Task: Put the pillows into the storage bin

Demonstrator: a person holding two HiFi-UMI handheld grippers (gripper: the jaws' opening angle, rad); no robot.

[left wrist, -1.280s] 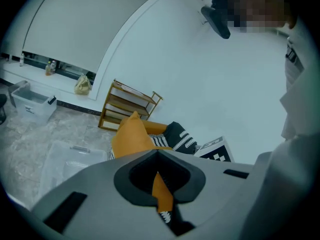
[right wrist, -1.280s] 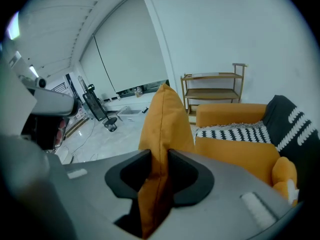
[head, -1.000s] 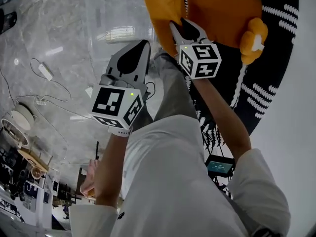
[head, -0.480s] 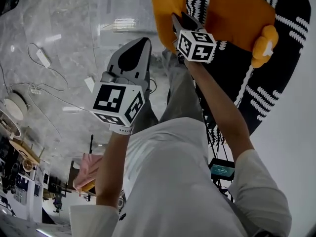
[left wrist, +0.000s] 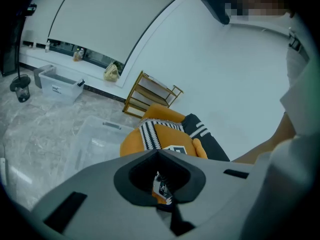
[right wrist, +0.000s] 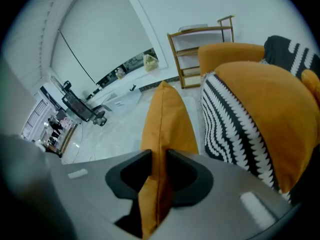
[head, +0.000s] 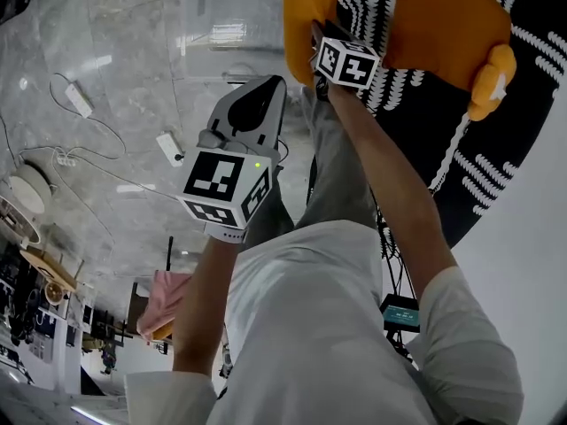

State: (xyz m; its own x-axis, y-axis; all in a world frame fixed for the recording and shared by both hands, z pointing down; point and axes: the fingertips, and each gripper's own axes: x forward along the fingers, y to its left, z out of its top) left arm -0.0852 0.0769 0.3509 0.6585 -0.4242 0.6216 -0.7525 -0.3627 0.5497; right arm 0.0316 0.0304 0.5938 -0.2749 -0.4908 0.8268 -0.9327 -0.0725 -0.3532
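Observation:
My right gripper point(head: 317, 39) pinches the seamed edge of a plain orange pillow point(head: 306, 20), and its jaws are closing on the fabric. In the right gripper view the pillow point(right wrist: 167, 116) hangs between the pads, right gripper point(right wrist: 159, 156). Beside it lies an orange pillow with black-and-white stripes point(head: 443, 25) point(right wrist: 260, 109). A clear storage bin point(head: 213, 34) point(left wrist: 100, 139) stands on the floor to the left of the pillows. My left gripper point(head: 264, 85) point(left wrist: 157, 153) hovers nearer to me, shut and holding nothing.
A black-and-white patterned seat point(head: 496, 140) lies under the pillows. A wooden shelf point(left wrist: 150, 91) point(right wrist: 200, 49) stands by the white wall. Power strips with cables point(head: 80, 100) lie on the marble floor at left. A white crate point(left wrist: 57, 84) stands farther off.
The right gripper has carried the orange pillow's edge farther from me, toward the top of the view. The left gripper has drifted slightly right, still shut.

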